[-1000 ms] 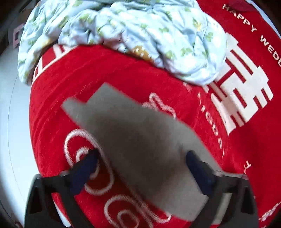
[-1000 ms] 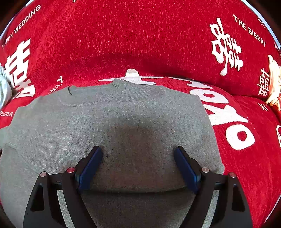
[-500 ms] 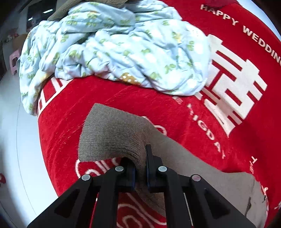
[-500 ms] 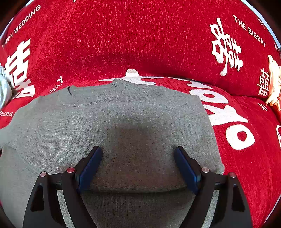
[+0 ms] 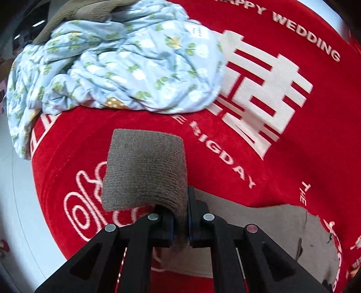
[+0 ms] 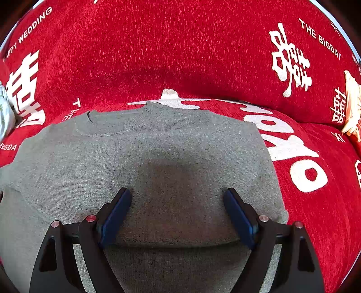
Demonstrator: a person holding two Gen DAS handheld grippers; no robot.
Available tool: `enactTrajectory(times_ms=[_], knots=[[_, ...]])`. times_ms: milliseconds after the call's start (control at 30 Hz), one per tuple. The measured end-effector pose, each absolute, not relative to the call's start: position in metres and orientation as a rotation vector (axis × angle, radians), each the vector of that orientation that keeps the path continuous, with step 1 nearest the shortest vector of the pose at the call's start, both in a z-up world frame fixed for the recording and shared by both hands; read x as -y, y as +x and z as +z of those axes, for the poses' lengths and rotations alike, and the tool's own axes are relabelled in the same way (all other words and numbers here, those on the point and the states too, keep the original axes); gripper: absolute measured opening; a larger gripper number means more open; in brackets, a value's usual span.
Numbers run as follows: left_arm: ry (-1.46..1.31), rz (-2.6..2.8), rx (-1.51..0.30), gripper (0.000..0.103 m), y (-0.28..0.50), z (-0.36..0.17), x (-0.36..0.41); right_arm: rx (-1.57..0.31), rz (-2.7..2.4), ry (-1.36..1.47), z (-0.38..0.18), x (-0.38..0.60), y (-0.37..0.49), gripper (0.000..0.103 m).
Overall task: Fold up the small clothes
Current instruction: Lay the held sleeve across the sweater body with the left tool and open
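A small grey knitted sweater lies flat on the red cover, its neckline at the far side and its right side folded in. My right gripper hovers over the sweater's body, jaws wide apart, nothing pinched. In the left wrist view my left gripper is shut on the grey sleeve's ribbed cuff, which sticks up and forward, lifted off the cover. The sweater's body trails off to the right behind that gripper.
A crumpled light-blue floral garment is heaped at the back left of the red cover, with a brown cloth behind it. White floor lies left of the cover's edge. A cream object sits at the far right.
My left gripper closed on the grey sleeve cuff, then lifted it off the cover and rolled a little. The right gripper and the sweater body under it stayed still.
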State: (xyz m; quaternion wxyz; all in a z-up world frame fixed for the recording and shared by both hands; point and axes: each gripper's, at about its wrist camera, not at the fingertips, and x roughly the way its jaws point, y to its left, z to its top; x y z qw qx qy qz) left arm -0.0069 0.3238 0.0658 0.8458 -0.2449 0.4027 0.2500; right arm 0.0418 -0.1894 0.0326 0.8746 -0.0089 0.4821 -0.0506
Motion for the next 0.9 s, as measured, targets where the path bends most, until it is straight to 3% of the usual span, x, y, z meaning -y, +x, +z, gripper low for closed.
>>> enactTrajectory(times_ms=[900], knots=[[-0.269, 0.232, -1.055, 0.009, 0.055, 0.071, -0.100, -0.998, -0.098, 0.009, 0.032, 0.191, 0.042, 0.087]])
